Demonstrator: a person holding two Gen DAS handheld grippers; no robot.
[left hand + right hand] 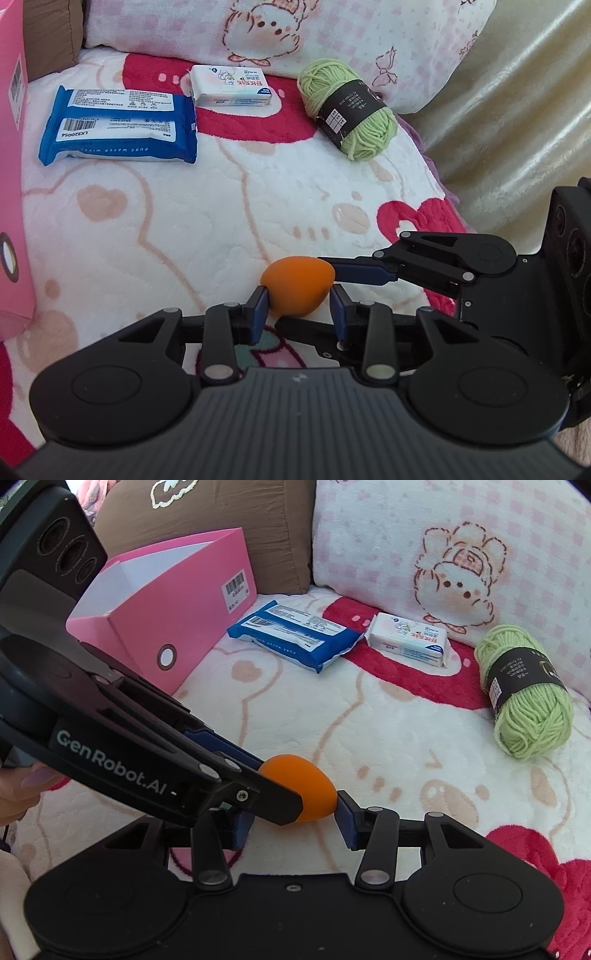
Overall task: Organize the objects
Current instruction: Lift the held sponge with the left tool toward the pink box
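Held item: orange egg-shaped sponge [297, 287], raised a little above the blanket [207, 221], gripped from two sides at once
Left gripper [298, 306]: jaws drawn close and clamped on the sponge; blue pads [258, 314] press its lower flanks
Right gripper [293, 818]: jaws part-way in, clamped on the same sponge; the right-hand pad [345, 818] touches its end, the opposite pad is hidden behind the left gripper's finger
Crossing: in the left wrist view the right gripper enters from the right, one blue finger lying along the sponge's top
Hand: fingertips [26, 779] visible at the left edge of the right wrist view, behind the left gripper body
Pink file box [162, 609]: upright, open top, at the far left of the blanket
Blue wipes pack [122, 123]: flat, just beside the box
White tissue pack [231, 85]: flat, near the wipes pack, against the pillow [332, 33]
Green yarn ball [347, 110]: on its side, dark label band around it, to the right of the tissue pack
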